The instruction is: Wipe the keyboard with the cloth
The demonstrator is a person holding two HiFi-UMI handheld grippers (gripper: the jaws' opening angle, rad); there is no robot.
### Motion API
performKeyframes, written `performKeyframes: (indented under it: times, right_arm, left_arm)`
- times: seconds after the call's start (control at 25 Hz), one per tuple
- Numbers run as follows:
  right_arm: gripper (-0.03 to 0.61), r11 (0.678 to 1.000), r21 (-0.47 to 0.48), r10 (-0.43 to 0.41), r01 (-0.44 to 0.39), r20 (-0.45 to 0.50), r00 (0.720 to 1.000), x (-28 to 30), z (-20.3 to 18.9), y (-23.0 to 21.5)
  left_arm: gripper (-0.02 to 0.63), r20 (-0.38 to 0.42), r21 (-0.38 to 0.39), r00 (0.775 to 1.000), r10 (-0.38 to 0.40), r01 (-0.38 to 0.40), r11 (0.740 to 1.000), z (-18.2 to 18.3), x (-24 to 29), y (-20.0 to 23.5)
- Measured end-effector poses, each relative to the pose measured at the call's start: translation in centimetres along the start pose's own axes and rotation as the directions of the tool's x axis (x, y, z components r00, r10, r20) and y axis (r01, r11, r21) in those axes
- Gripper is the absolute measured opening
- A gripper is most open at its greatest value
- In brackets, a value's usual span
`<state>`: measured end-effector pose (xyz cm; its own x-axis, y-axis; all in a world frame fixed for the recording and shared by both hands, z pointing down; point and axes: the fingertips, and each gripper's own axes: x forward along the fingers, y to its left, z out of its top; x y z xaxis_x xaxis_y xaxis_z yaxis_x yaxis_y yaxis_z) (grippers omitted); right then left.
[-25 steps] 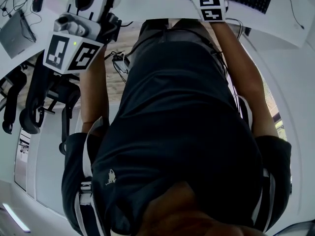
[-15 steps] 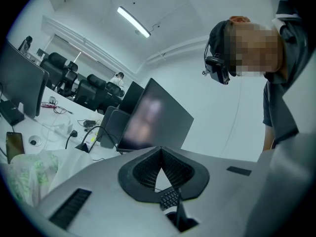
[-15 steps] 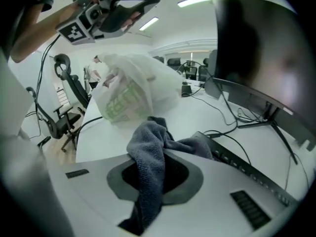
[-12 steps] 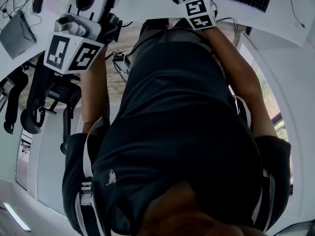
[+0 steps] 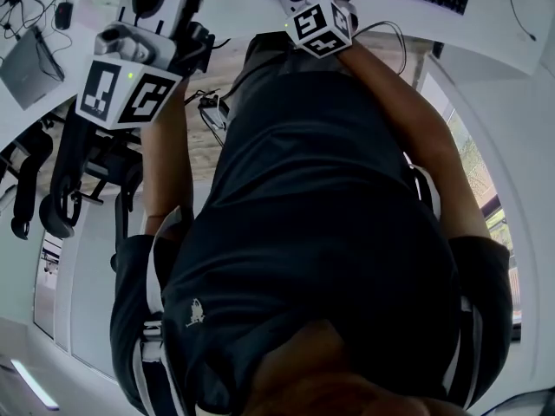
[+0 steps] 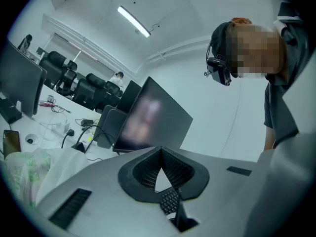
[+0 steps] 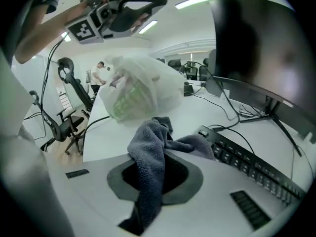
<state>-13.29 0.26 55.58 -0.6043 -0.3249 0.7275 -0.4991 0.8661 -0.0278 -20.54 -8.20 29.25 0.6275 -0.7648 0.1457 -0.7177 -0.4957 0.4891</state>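
The right tool point(image 7: 154, 176) has slid left along the table point(image 7: 207, 110), jaws clamped on the cloth point(image 7: 150, 149) (its far end at the keyboard's point(image 7: 253, 168) left end), while the left tool point(image 6: 159, 171) hangs closed, empty.

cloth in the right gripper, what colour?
Dark blue-grey terry cloth, held in the right gripper; shows best in the right gripper view.

White walls point(image 6: 222, 112) and a white ceiling point(image 6: 168, 4) carry long light strips point(image 6: 133, 21) at eleven o'clock in the left gripper view. Black office chairs point(image 6: 81, 88) line a white desk point(image 6: 44, 117) at nine o'clock there. In the head view, pale wooden floor point(image 5: 204, 150) shows at ten o'clock, and at three o'clock what may be a window point(image 5: 475, 167) with greenery beyond.
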Motion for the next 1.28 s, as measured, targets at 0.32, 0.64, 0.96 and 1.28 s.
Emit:
performKeyframes:
  times: [0.32,0.64,0.96,1.28]
  right_arm:
    - [0.038,0.981,0.102,-0.16,0.165,-0.06,0.985,-7.7,-7.5,-8.5]
    - [0.038,0.913,0.288,-0.283,0.29,-0.064,0.957,-15.4,-8.1,-14.7]
    - [0.038,0.928,0.258,-0.349,0.268,0.352,0.869,-28.8,7.3,-19.6]
    - [0.034,0.936,0.207,-0.352,0.285,0.562,0.748,-41.6,12.4,-21.6]
  left_arm:
    - [0.005,0.002,0.01,0.999,0.037,-0.037,0.999,-0.2,0.2,-0.3]
    - [0.005,0.059,0.053,0.997,0.055,-0.058,0.997,2.0,0.6,-2.6]
    - [0.005,0.108,0.107,0.992,0.059,-0.07,0.992,3.9,1.8,-6.4]
    - [0.005,0.109,0.165,0.993,0.034,-0.052,0.985,4.3,5.4,-12.3]
